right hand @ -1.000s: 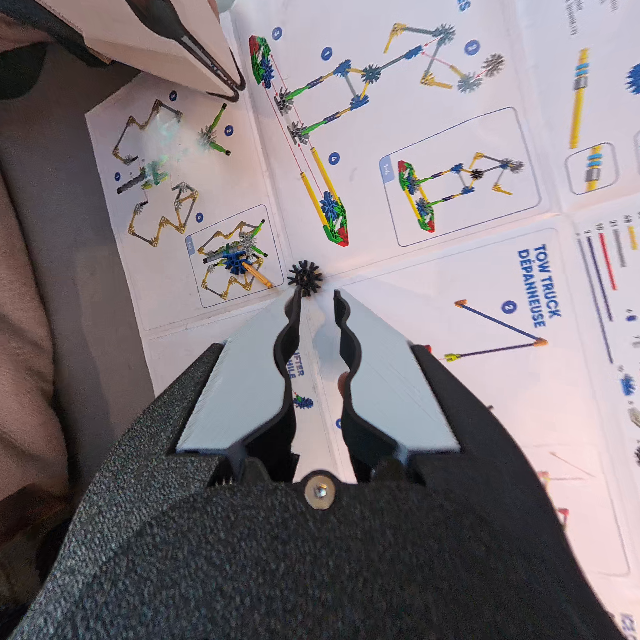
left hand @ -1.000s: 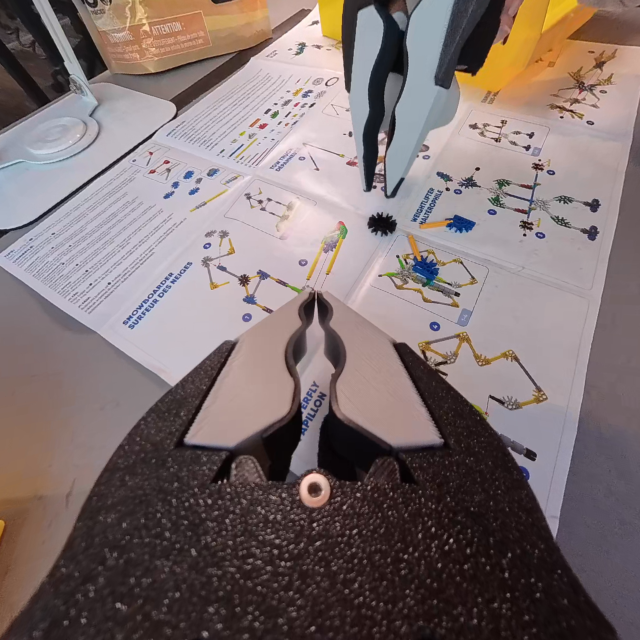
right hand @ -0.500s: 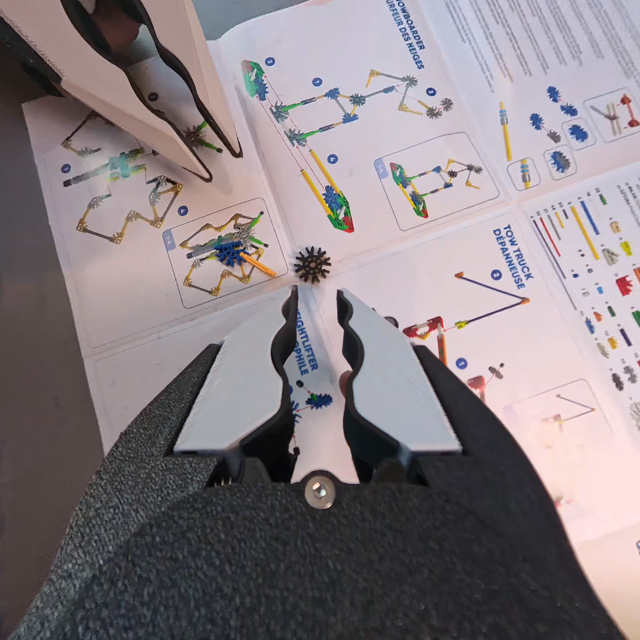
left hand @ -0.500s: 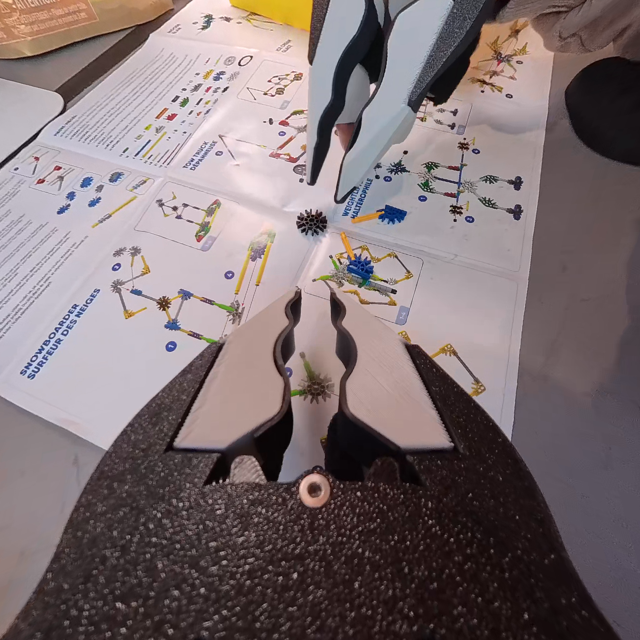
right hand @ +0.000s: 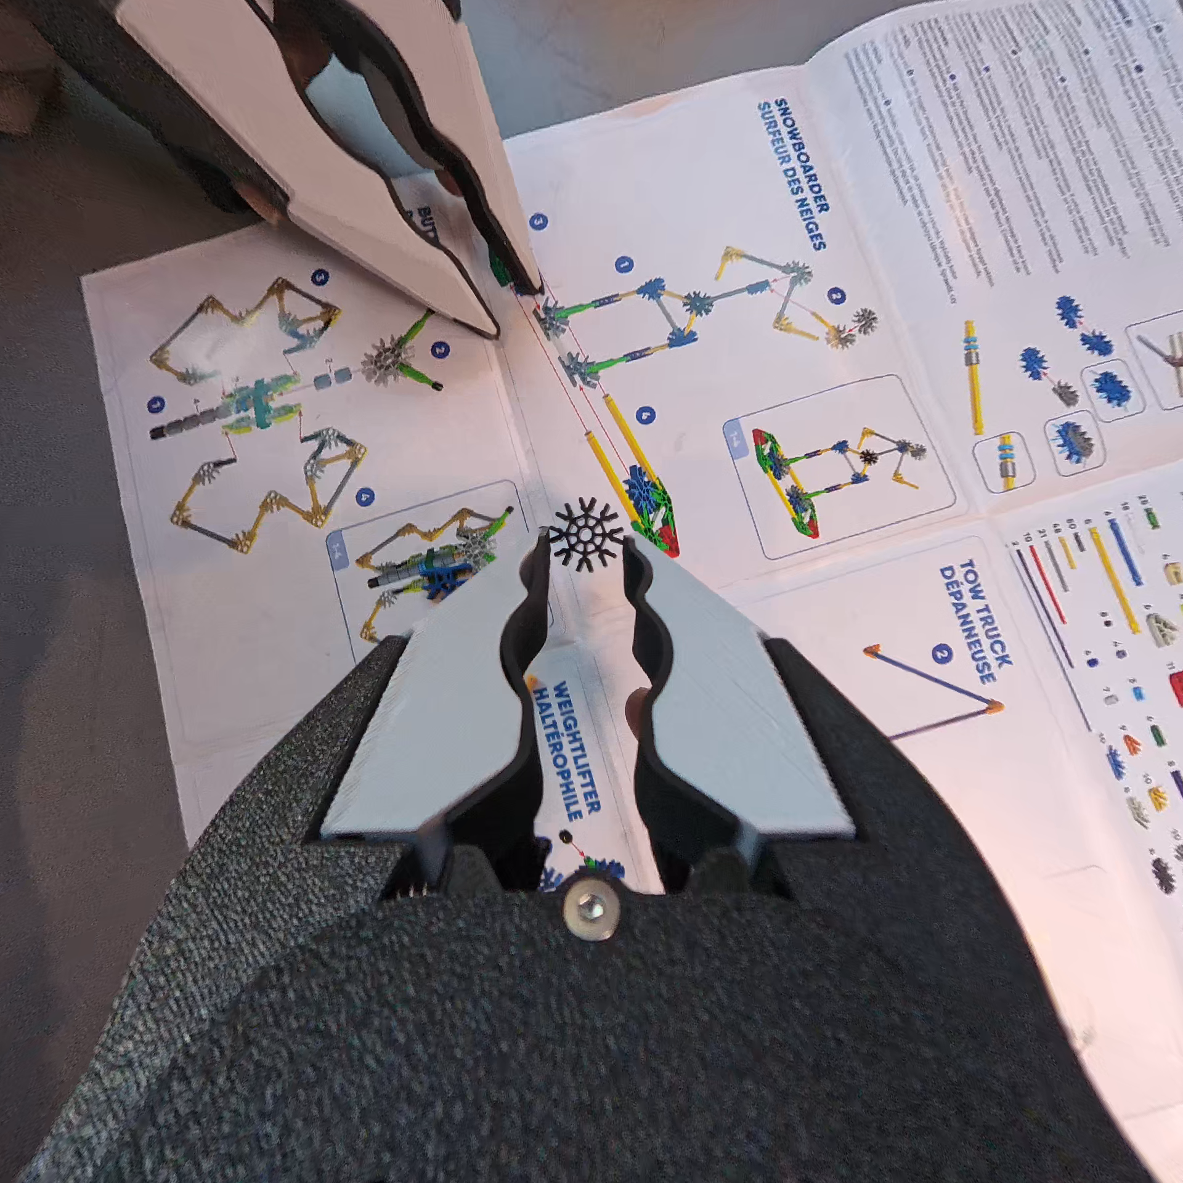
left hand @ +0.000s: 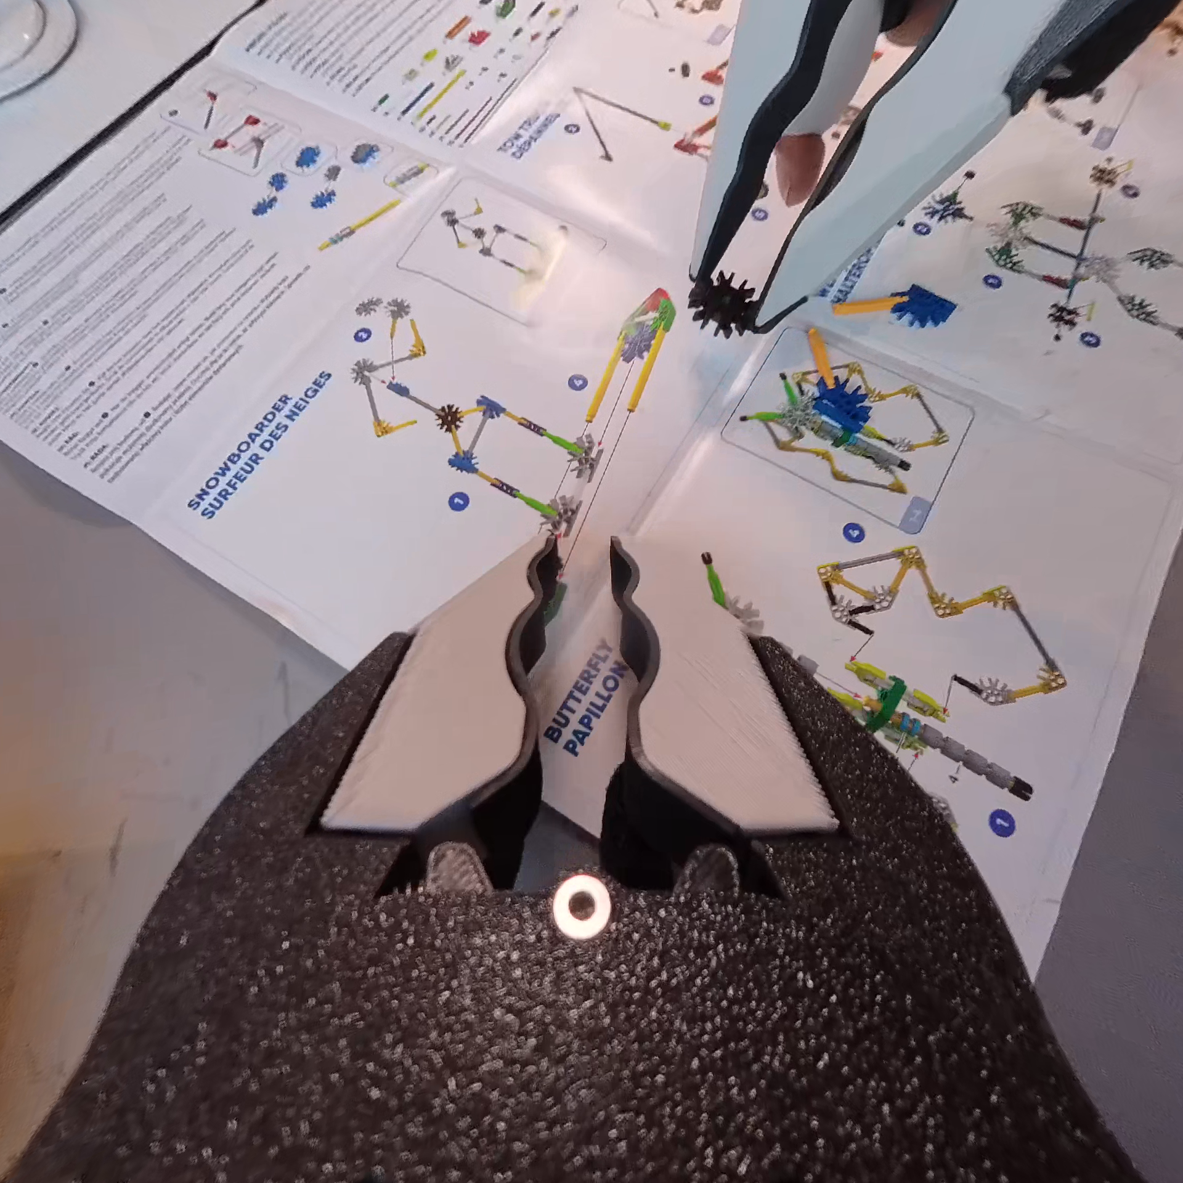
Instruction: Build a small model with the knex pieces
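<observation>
A small black snowflake-shaped connector (right hand: 586, 534) lies on a large unfolded instruction sheet (right hand: 704, 160). My right gripper (right hand: 586, 543) is open a little, and its two tips stand on either side of the connector and touch it. In the left wrist view the same connector (left hand: 723, 307) sits between the right gripper's tips (left hand: 726, 313) on the sheet (left hand: 384, 544). My left gripper (left hand: 581, 547) is slightly open and empty, low over the sheet and short of the connector. It also shows in the right wrist view (right hand: 515, 310), with its tips at the paper.
The sheet lies on a grey table (left hand: 96, 640), whose bare surface also shows at the left of the right wrist view (right hand: 64, 448). A white rounded base (left hand: 25, 51) sits at the far left. A fingertip (left hand: 800, 160) shows behind the right gripper's fingers. One gripper's finger ends stand about 9 centimeters off the other's.
My right gripper came down from just short of the connector so that its tips now flank it. My left gripper opened slightly from almost shut and shifted over the sheet.
</observation>
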`<state>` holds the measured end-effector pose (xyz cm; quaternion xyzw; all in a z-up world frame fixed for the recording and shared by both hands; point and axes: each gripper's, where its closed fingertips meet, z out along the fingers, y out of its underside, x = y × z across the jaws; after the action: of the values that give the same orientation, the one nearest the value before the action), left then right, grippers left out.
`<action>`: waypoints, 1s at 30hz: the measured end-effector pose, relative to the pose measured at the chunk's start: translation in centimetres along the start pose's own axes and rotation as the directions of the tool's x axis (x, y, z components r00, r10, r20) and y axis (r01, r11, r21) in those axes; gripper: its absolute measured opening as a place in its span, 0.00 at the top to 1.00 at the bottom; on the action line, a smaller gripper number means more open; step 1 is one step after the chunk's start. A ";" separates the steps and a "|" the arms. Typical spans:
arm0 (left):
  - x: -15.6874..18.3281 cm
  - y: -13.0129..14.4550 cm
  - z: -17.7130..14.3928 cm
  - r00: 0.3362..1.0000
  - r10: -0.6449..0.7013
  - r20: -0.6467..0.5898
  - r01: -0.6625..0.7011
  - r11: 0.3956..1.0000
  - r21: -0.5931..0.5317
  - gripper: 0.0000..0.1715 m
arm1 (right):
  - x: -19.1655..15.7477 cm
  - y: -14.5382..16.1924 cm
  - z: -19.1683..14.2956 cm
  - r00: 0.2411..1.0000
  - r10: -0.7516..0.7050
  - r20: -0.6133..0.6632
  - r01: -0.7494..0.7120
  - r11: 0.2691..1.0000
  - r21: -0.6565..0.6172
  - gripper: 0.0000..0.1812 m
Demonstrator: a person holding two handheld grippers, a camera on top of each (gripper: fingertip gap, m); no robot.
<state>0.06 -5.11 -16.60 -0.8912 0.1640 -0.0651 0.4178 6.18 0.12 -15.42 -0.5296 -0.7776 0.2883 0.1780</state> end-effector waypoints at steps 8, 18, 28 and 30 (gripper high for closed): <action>-0.1 0.7 0.2 1.000 0.001 0.007 -0.001 0.999 -0.038 0.91 | -2.8 -1.8 2.7 0.999 0.016 0.041 -0.015 1.000 -0.020 0.88; 0.0 0.7 0.1 1.000 0.014 0.007 -0.014 0.999 -0.044 0.91 | -3.7 -1.1 3.4 0.998 0.056 -0.003 -0.057 0.994 -0.089 0.88; 0.4 0.0 -0.4 1.000 0.015 -0.008 -0.015 1.000 -0.005 0.91 | -2.0 -2.0 -0.4 0.994 0.097 -0.048 -0.094 0.994 0.054 0.83; 1.3 -1.1 -0.8 0.999 0.000 -0.051 0.002 0.999 0.044 0.91 | -0.8 -0.5 -2.2 0.989 0.122 -0.086 -0.118 0.992 0.049 0.83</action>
<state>1.32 -5.46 -15.24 -0.8799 0.1727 -0.0915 0.4331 7.37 -0.19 -13.35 -0.5838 -0.7292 0.2912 0.2063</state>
